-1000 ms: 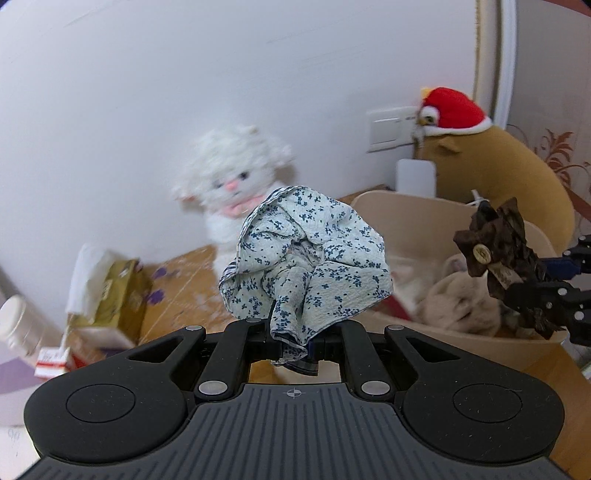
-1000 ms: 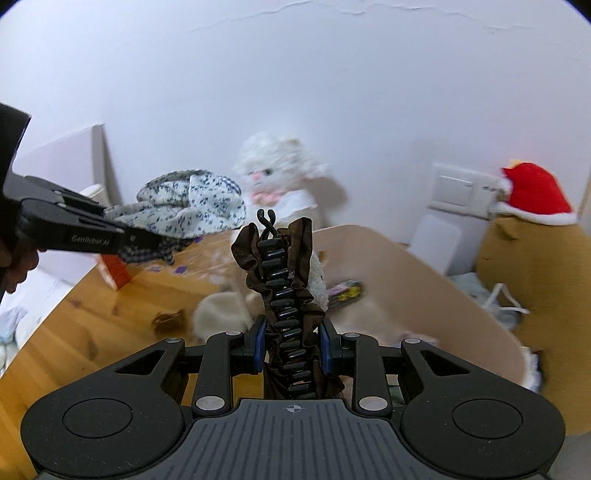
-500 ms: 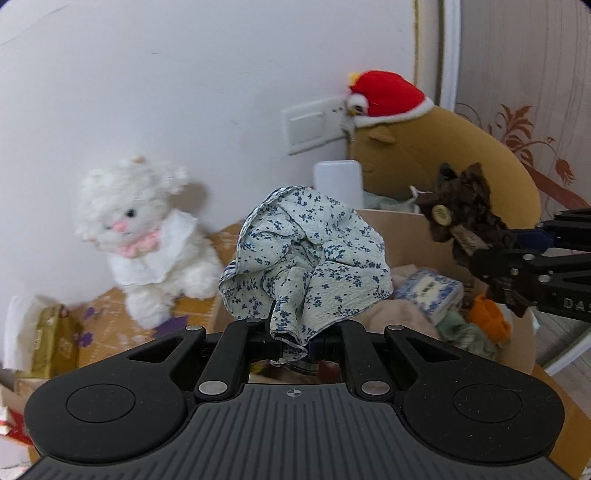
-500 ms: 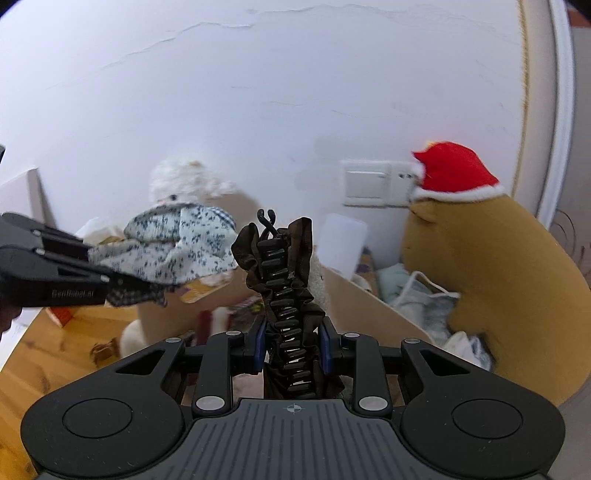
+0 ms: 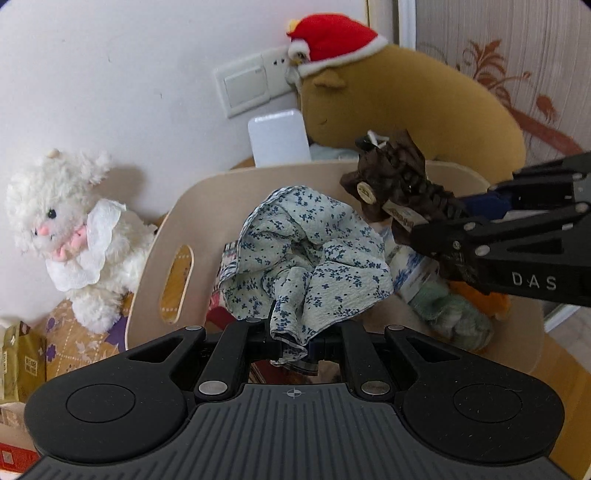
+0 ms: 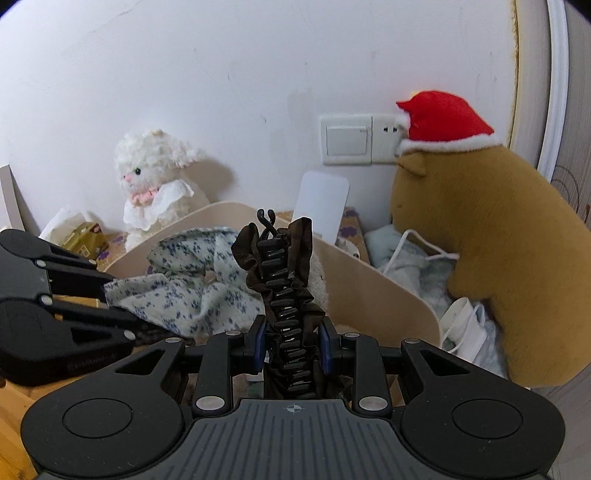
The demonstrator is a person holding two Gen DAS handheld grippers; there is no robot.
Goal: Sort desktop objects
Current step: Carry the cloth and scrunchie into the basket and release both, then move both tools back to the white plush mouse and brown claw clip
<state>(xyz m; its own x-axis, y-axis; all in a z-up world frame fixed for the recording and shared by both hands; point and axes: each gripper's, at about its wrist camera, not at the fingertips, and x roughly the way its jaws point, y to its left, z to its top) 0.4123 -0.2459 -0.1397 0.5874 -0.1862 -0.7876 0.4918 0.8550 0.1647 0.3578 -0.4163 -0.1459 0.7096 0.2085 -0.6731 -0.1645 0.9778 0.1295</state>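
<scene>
While both grippers hang over the bin (image 5: 155,258), each has something clamped between its fingers. The left gripper (image 5: 291,338) is pinched tight on a floral scrunchie (image 5: 306,254), whose bunched cloth stands up above the bin's inside. The right gripper (image 6: 291,345) is closed on a brown hair clip (image 6: 282,280) with a ruffled fabric cover and black teeth; the clip stands upright between the blue-padded fingers, its hooked tip uppermost. In the left wrist view this clip reaches in from the right, above the bin's far right part, and a pale button and a small tag show on its cloth. The two held things are near each other, not touching.

Inside the bin lie a green soft item (image 5: 454,314), an orange one (image 5: 480,295) and a blue-and-white packet (image 5: 410,269), all below the clip.

Left of the bin, against the wall, sits a white plush (image 5: 66,236). Behind the bin a white slab (image 5: 279,138) leans at the wall, under a switch plate (image 5: 255,83). Right of the bin's back rim stands a brown plush (image 5: 417,107) with a red hat (image 5: 332,35).
</scene>
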